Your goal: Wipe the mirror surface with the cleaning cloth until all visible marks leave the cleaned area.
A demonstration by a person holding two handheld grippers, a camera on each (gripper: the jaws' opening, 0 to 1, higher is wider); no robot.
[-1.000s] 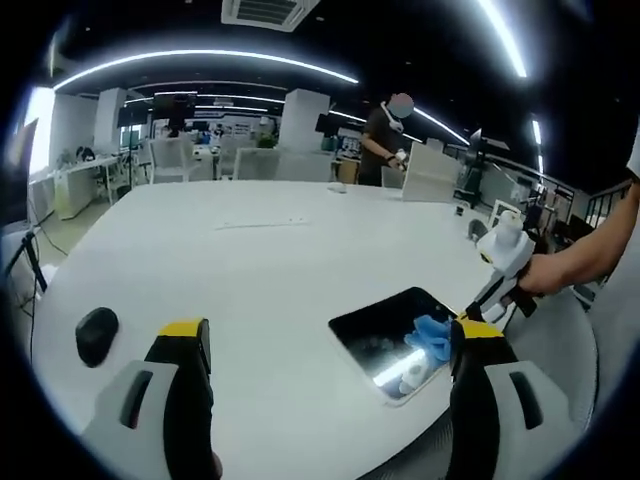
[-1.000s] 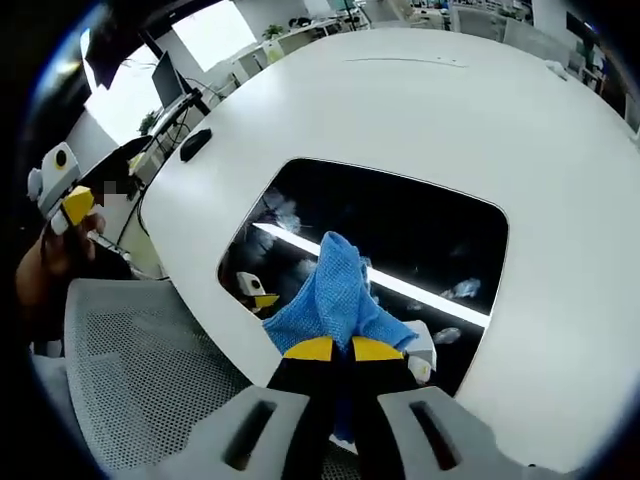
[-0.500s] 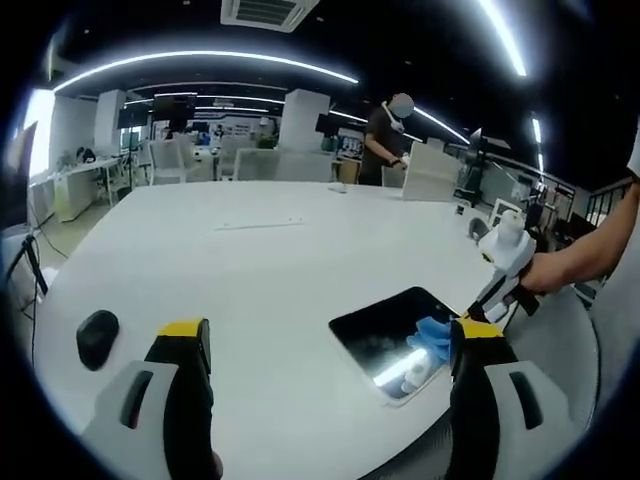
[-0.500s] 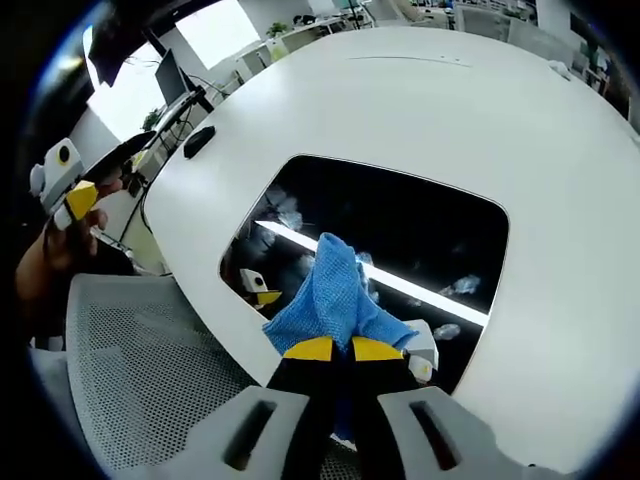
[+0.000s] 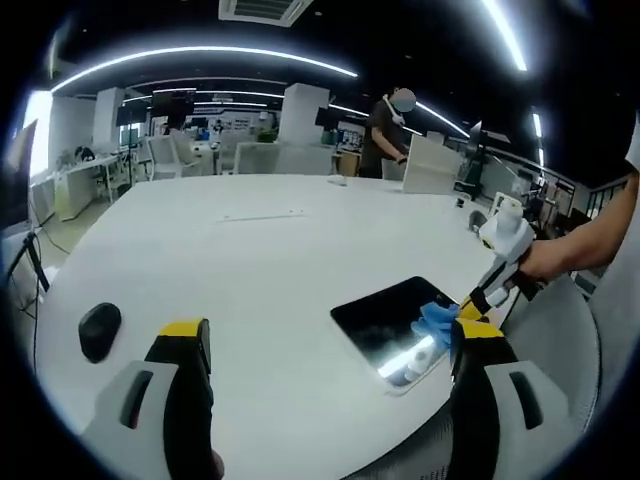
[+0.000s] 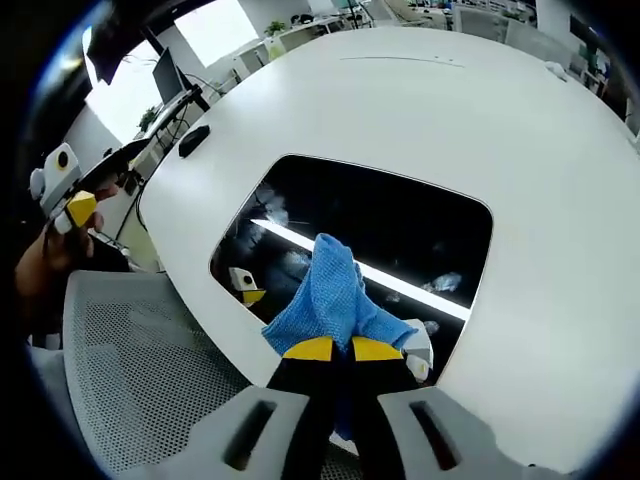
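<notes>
Right gripper [image 6: 332, 348]: jaws clamped on blue cleaning cloth [image 6: 335, 295], pressed to near edge of mirror [image 6: 400, 220] for wiping; smudges remain. Mirror lies flat on white table [image 6: 420, 110]. Left gripper [image 5: 330, 345]: jaws wide, empty, held off to the side.

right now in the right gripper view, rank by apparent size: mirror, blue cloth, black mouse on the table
1. mirror, largest by far
2. blue cloth, though it sits nearest the camera
3. black mouse, smallest, but also farthest away

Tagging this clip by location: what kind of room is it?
Probably an open-plan office: a big white table bearing a mirror, mesh chair alongside, desks with monitors behind, and ceiling light strips.
</notes>
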